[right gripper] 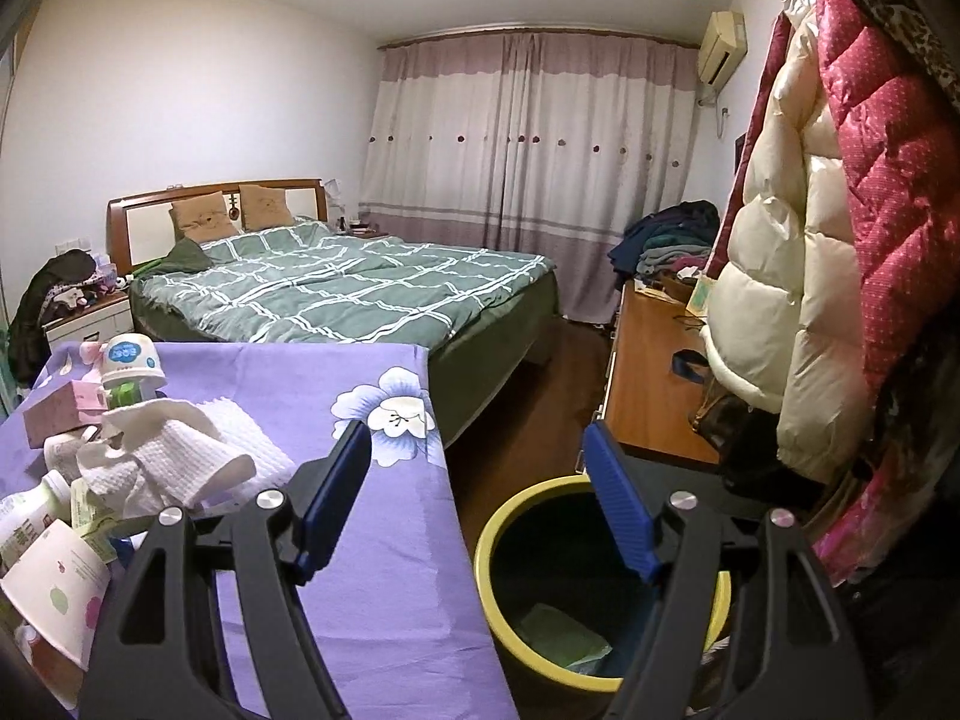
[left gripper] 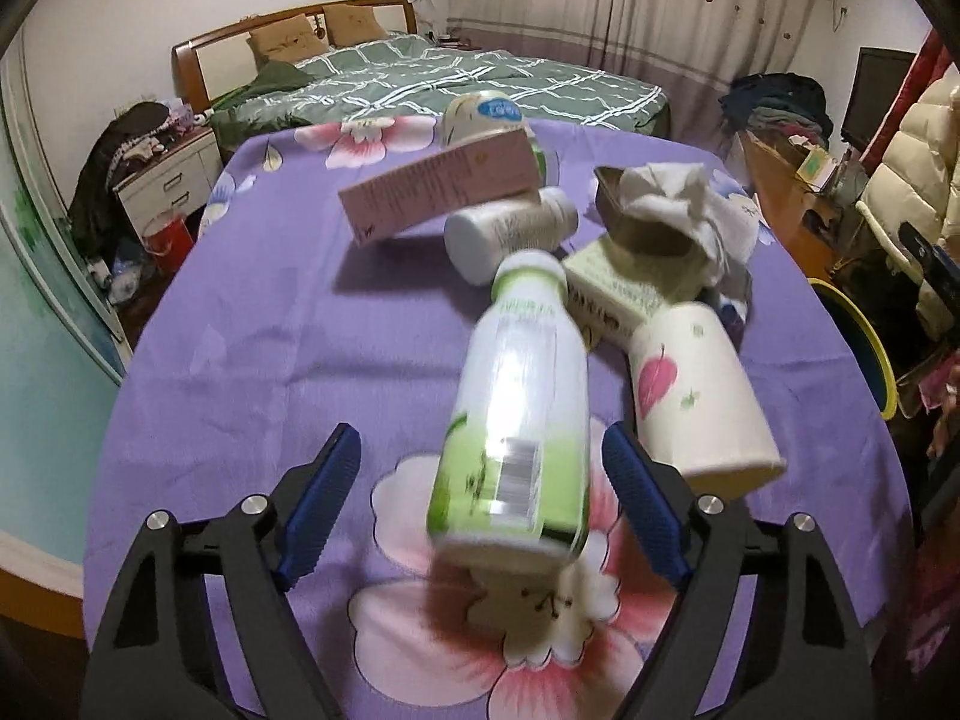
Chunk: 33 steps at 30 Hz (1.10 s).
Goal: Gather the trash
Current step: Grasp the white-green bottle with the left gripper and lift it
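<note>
Yellow-rimmed bin (right gripper: 501, 546) holds green wrapper (right gripper: 564, 639); both tools, left (left gripper: 483, 456) and right (right gripper: 477, 450), gape empty.

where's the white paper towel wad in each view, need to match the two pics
Left wrist view: the white paper towel wad sits right of centre in the upper half, draped over a brown box at the far right of the trash pile.
Right wrist view: the wad is at the left, mid-height, on the purple tablecloth above the other trash.
Shared landmark: the yellow-rimmed bin, at the right edge in the left wrist view.
</note>
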Available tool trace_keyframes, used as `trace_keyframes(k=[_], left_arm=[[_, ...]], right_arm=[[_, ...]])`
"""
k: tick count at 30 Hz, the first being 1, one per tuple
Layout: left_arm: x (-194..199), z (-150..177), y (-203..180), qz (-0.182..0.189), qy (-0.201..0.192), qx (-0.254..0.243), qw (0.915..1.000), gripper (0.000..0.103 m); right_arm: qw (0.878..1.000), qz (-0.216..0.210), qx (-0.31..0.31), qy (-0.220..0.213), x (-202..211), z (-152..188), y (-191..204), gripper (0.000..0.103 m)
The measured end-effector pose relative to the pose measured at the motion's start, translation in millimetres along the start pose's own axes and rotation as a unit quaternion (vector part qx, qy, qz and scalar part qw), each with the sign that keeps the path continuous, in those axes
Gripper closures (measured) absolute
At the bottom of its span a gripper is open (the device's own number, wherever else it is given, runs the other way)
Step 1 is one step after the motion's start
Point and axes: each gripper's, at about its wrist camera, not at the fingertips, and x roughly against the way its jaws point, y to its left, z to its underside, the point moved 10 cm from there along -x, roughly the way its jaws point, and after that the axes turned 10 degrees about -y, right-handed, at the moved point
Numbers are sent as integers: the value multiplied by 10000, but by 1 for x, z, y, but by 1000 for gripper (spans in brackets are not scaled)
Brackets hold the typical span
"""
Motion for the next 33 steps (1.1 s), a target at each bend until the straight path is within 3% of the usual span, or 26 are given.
trace_keyframes(k=[6,9,12,17,24,33], left_arm=[[-13,12,-1,121,49,78,9999,22],[-20,14,-2,141,38,17,9999,30],[-22,15,-5,211,37,-25,9998,46],[-9,8,-7,153,-236,-280,9992,48],[26,-35,-11,-109,-806,-694,9943,51],[38,-66,-14,-222,-1013,-800,9914,52]], right_arm=[[9998,-162,25,72,-1,5,17,34],[9997,-203,89,98,0,6,24,34],[9997,-210,96,119,0,7,25,34],[9996,-225,85,121,0,8,26,34],[9996,-261,87,113,2,8,29,34],[9997,-226,43,116,4,6,25,34]])
